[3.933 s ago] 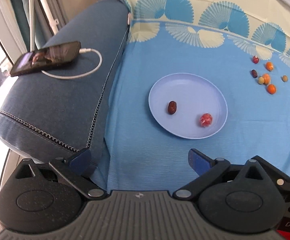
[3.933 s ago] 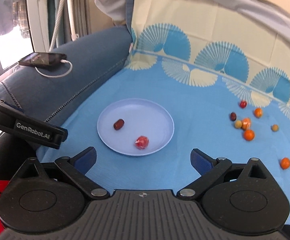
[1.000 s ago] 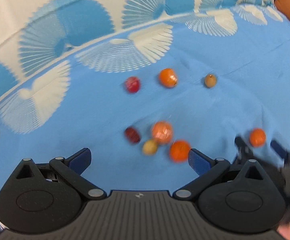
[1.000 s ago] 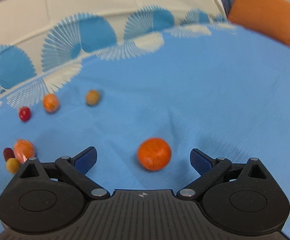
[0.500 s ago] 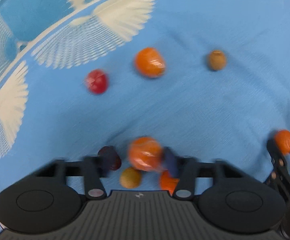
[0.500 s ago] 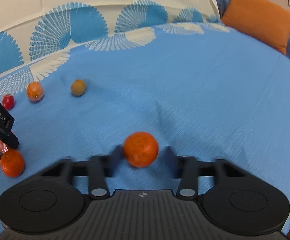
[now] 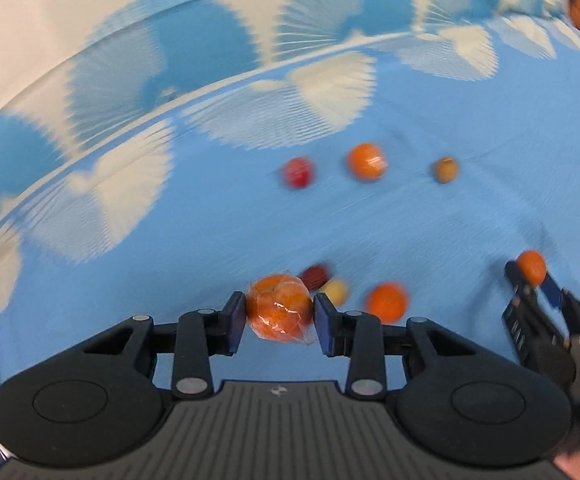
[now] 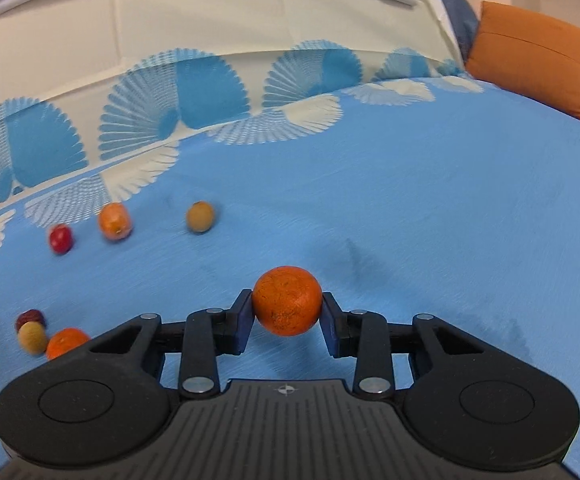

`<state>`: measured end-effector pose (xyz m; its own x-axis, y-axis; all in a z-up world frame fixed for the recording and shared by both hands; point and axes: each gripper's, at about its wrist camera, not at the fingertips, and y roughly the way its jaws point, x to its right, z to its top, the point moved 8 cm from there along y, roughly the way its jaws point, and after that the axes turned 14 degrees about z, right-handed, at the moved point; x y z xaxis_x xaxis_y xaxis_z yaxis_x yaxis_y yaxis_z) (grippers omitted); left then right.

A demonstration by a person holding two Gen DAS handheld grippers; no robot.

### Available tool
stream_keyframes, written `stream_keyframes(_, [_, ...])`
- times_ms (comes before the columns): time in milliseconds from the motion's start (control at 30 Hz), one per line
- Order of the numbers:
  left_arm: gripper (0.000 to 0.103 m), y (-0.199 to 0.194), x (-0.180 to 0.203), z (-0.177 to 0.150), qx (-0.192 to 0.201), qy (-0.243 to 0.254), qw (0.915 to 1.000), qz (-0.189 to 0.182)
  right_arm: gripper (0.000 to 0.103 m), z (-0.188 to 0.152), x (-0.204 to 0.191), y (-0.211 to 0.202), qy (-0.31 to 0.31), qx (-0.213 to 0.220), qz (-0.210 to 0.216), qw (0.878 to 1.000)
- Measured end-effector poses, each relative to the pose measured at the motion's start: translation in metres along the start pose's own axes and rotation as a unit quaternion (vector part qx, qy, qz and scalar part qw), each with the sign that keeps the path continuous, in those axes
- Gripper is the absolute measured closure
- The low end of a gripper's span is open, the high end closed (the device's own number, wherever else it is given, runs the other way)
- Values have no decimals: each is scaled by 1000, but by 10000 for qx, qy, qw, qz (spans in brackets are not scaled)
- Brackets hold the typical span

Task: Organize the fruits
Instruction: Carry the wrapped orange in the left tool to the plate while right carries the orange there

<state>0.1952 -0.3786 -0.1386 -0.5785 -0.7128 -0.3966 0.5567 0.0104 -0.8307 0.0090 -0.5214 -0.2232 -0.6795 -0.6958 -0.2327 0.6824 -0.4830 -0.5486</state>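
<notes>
My left gripper (image 7: 279, 316) pinches a plastic-wrapped orange fruit (image 7: 279, 309) at lower centre; my right gripper (image 8: 287, 312) clamps a bare orange (image 8: 287, 301). Both are only just picked, I judge. Six fruits are left loose on the blue cloth (image 8: 410, 208): three at mid-left, three at lower left. No plate shows. An orange cushion (image 8: 530, 56) sits upper right.

I am holding a wrapped orange (image 7: 279, 307) in my left jaws and a bare orange (image 8: 287, 301) in my right; other small fruits are lying scattered on the blue cloth (image 8: 410, 208).
</notes>
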Motion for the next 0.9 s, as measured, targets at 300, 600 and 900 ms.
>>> stream_keyframes(300, [63, -67, -122, -128, -492, -1156, 9909, 480, 66, 9, -17, -49, -592, 325, 7, 9977])
stream_keyframes(600, [63, -127, -180, -238, -462, -1742, 9817, 609, 66, 20, -86, -187, -1065, 599, 1358, 9832])
stream_keyframes(900, [63, -162, -194, -314, -434, -2254, 9727, 357, 66, -26, -168, -297, -1569, -89, 2868, 9450])
